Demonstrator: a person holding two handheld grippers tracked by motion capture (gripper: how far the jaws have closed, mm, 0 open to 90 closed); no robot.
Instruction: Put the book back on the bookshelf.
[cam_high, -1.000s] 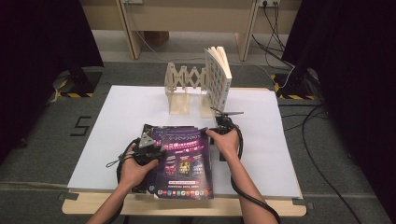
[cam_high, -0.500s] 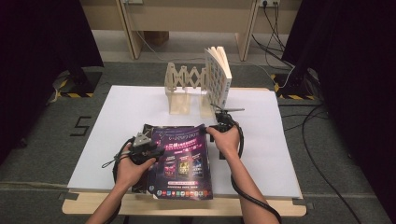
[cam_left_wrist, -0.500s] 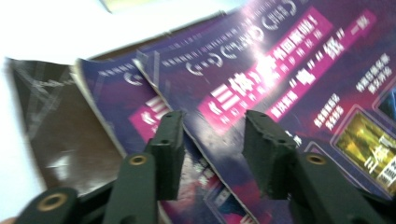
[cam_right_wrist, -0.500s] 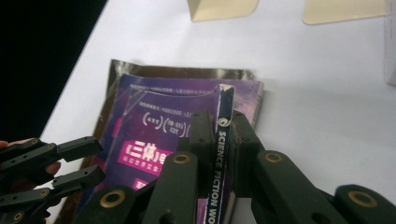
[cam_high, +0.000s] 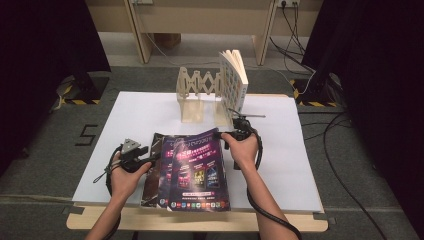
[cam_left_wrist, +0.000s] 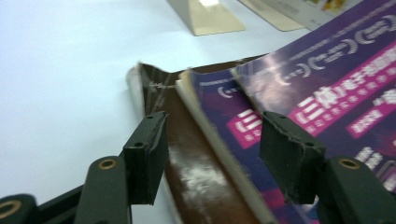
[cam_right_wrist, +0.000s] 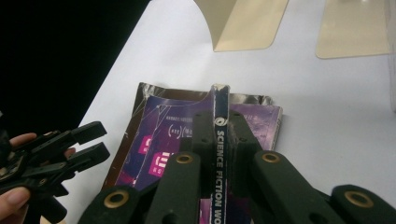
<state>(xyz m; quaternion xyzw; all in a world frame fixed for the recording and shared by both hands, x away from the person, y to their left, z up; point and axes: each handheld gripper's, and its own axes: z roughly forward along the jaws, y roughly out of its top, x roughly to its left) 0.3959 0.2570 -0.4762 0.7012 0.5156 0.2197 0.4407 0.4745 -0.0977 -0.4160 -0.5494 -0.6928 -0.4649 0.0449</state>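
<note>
A stack of glossy purple-covered magazines (cam_high: 195, 172) lies on the white worktop (cam_high: 135, 117), near its front edge, fanned so that a dark brown cover (cam_left_wrist: 187, 154) shows under the purple ones along the stack's left side.

The right hand-held gripper (cam_right_wrist: 218, 135) is clenched on the top purple magazine (cam_right_wrist: 219, 154): its two black jaws press on either side of the spine, which stands on edge between them and carries white lettering. In the high view that right hand-held gripper (cam_high: 239, 131) sits at the far right corner of the stack.

The left hand-held gripper (cam_left_wrist: 210, 154) is released; its jaws have just been opening and now stand wide apart over the left edge of the stack, the page edges and brown cover lying between them without the pads pressing. In the high view it (cam_high: 145, 160) rests just beside the stack's left side.

Farther back on the worktop stands a pale wooden accordion-style book rack (cam_high: 197, 95), with a white checkered book (cam_high: 234, 80) standing upright at its right end.
</note>
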